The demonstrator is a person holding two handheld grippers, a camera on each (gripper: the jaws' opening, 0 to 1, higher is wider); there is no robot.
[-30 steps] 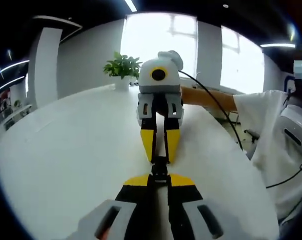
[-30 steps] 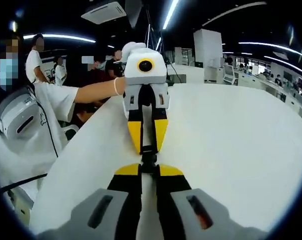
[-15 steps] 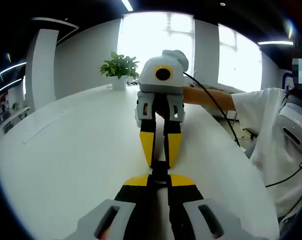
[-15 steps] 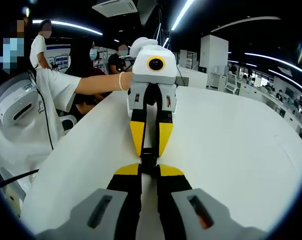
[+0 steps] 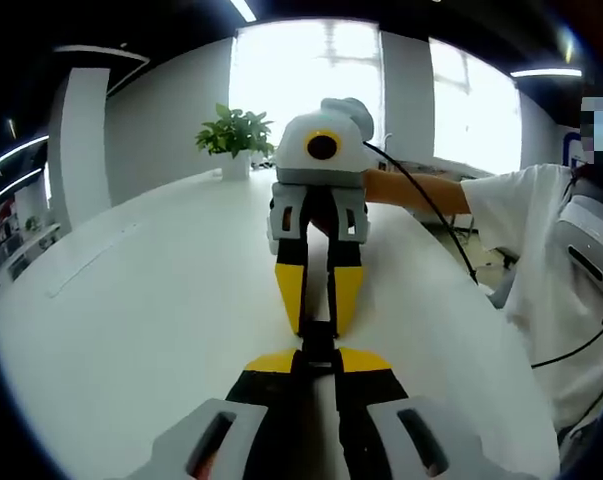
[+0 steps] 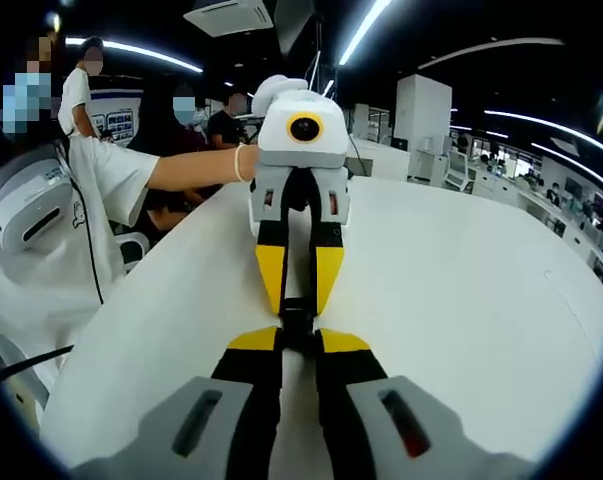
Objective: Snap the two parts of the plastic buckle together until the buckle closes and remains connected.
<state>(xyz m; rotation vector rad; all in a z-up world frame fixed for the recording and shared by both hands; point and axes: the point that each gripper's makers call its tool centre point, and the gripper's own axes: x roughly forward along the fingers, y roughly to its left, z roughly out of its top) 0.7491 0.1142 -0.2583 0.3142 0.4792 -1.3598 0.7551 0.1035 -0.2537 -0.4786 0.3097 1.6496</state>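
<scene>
A small black plastic buckle (image 5: 318, 340) hangs above the white table (image 5: 131, 300), bridging two grippers that face each other tip to tip. My left gripper (image 5: 318, 358) is shut on the near end of it. My right gripper (image 5: 318, 318) comes in from the far side and is shut on the other end. In the right gripper view the same buckle (image 6: 297, 322) sits between my right gripper (image 6: 298, 342) and the left gripper (image 6: 299, 300). The two buckle halves read as one black piece; the jaws hide the joint itself.
A potted plant (image 5: 233, 135) stands at the table's far end. A person's bare forearm (image 5: 411, 190) and white sleeve (image 5: 541, 250) reach in from the right. Several people (image 6: 76, 95) stand behind the table edge (image 6: 151, 300). Open white tabletop (image 6: 461, 290) lies beside the grippers.
Both views have shifted slightly with the hands. The grippers stay tip to tip, each still shut on its end of the buckle.
</scene>
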